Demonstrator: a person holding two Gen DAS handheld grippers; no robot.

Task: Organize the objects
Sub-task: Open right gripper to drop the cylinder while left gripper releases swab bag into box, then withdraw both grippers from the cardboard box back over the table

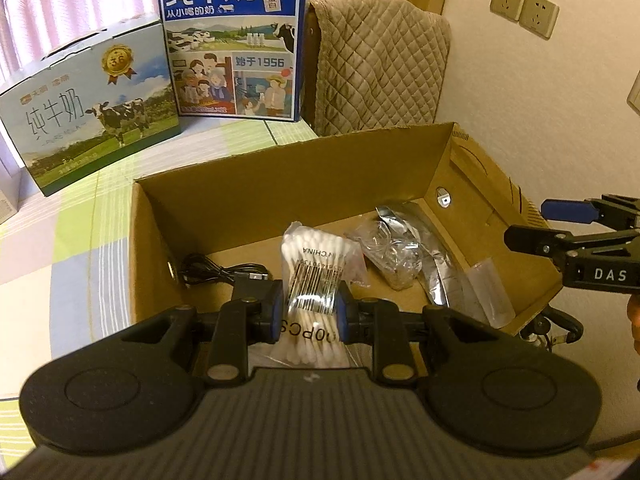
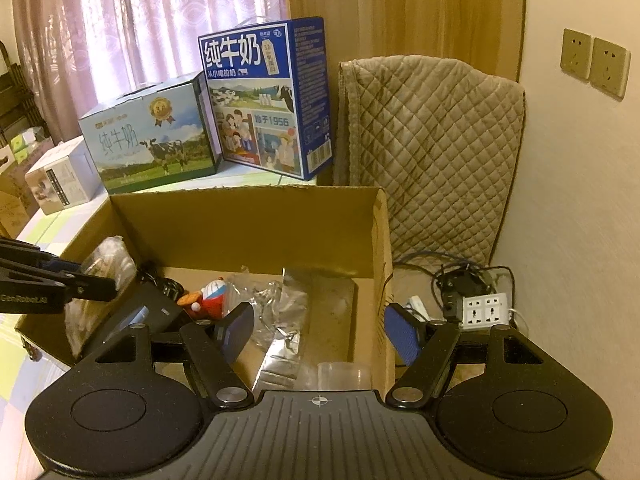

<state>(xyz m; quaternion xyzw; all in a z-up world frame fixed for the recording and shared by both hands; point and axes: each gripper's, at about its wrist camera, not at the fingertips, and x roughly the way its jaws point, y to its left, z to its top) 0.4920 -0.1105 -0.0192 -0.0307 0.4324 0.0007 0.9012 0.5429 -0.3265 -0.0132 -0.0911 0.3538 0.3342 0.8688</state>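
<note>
left wrist: close above cardboard box (image 1: 280,184) near rim, faces milk cartons (image 1: 234,40) | right wrist: box's right edge, same heading | shared: box interior, cartons, quilted cover (image 2: 432,152)

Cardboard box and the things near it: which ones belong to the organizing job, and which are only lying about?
Job:
- cardboard box
- cotton swab bag, held by left tongs
- black cable
- foil bags
- toy figure
- right tongs, open

Lying about:
- milk cartons
- quilted cover
- power strip
</note>
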